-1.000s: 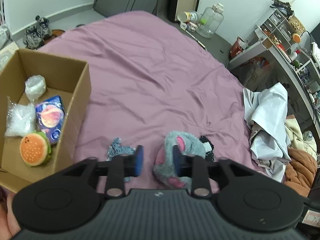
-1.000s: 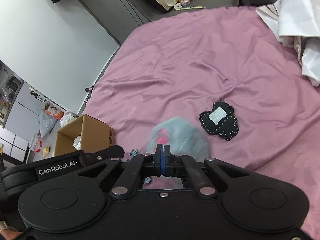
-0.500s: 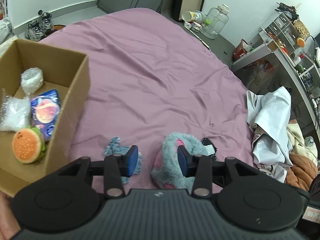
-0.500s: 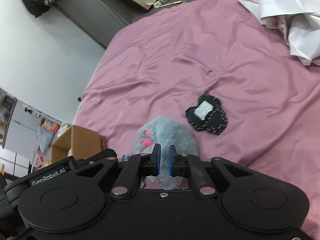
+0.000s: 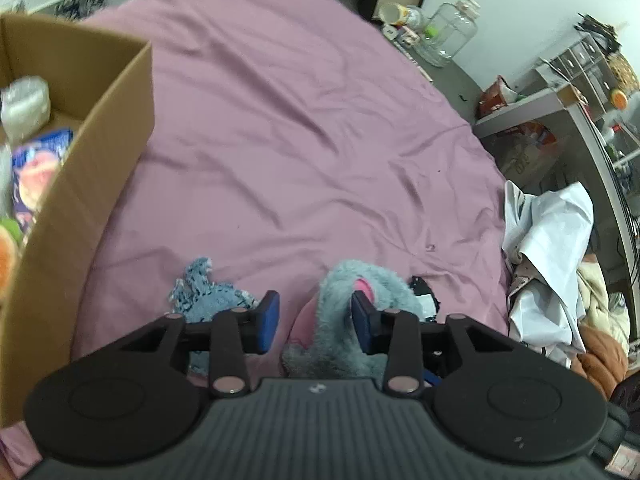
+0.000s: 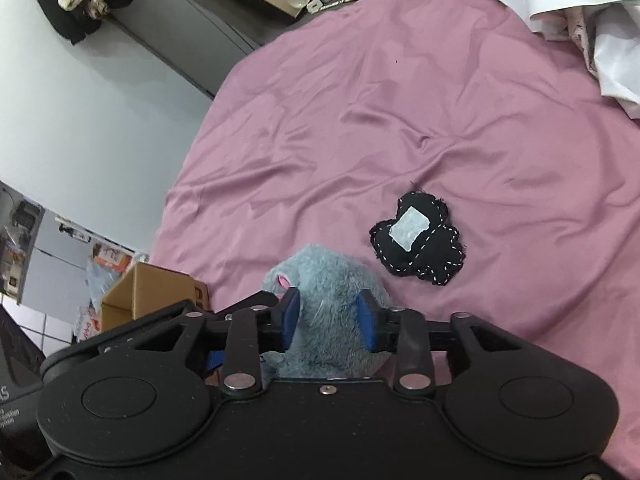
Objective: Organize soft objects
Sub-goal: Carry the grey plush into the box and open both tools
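the right gripper (image 6: 327, 318) hangs low over the pink bedsheet (image 6: 400, 112), and its jaws have just been opening — the blue pads now stand apart on either side of a fluffy grey plush toy (image 6: 328, 280). the fur fills the gap between the pads, but whether they press on it i cannot tell; it looks more like a loose straddle than a grip. the toy lies on the sheet, a spot of pink showing on its left side.

the left gripper (image 5: 315, 322) is just as low, and its jaws have closed a little, with the fingers apart. its right pad sits against the same grey plush toy (image 5: 360, 292), which leans in from that side with its pink lining showing, while the left pad stands clear of it over the bare sheet. nothing is clamped.

a scrap of blue-grey knitted cloth (image 5: 204, 292) lies on the sheet just left of the left gripper. a black stitched pouch with a white patch (image 6: 418, 246) rests just beside the plush, to its right in the right wrist view. the cardboard box (image 5: 100, 128) stands on the bed at the left, well apart from the toy — inside it a blue packet (image 5: 32, 176) and a clear plastic bundle (image 5: 24, 104) can be made out. crumpled white fabric (image 5: 548, 248) is heaped at the far edge of the bed.
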Motion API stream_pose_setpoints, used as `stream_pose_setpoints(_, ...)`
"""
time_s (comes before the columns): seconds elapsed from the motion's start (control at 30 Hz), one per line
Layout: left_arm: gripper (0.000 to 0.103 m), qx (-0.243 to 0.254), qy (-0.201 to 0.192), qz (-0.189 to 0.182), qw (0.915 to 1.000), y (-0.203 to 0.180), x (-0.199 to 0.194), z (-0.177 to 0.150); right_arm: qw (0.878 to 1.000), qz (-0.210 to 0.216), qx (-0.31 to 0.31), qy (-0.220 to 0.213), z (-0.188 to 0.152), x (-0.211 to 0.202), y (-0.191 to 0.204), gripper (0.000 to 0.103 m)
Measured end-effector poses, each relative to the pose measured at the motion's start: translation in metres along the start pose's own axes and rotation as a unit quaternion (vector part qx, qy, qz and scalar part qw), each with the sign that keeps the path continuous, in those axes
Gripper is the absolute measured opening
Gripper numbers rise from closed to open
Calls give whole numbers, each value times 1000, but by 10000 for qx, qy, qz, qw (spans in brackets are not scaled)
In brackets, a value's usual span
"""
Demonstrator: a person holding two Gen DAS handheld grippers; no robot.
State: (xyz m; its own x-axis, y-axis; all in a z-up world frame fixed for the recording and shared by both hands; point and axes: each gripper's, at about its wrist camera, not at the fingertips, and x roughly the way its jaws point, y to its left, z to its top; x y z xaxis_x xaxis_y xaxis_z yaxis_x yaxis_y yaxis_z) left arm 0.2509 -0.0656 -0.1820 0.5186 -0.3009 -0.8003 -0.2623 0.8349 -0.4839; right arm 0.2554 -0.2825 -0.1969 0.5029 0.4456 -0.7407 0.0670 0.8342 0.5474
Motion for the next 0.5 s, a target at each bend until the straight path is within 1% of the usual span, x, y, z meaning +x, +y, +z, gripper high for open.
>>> stream_pose_setpoints(0.07,36,-98,51,-16,9999,4,5,-1,10000,-74,-35,53,0,4,-1,43)
stream_pose_setpoints(0.17,35,-224,176,-72,9996,9,10,-2,9998,-81,-33,174,-1,11,-4,43)
stream_pose_setpoints(0.23,33,-306,304,-162,9989,11,12,-2,9996,-169,-126,211,-2,13,-3,38)
stream_pose_setpoints(0.27,31,-310,345,-212,9987,11,13,-2,9995,-187,-162,219,-3,12,-2,33)
stream_pose_setpoints(0.3,24,-293,340,-247,9987,9,11,-3,9994,-202,-203,215,-3,11,-1,30)
stream_pose_setpoints(0.33,21,-253,339,-256,9988,7,9,-3,9991,-226,-276,210,-4,10,2,28)
stream_pose_setpoints(0.4,20,-174,315,-195,9992,2,4,-3,9988,-249,-382,181,-5,7,6,25)
stream_pose_setpoints(0.5,20,-119,293,-254,9992,-1,-3,-2,9990,-247,-356,131,-4,0,7,22)
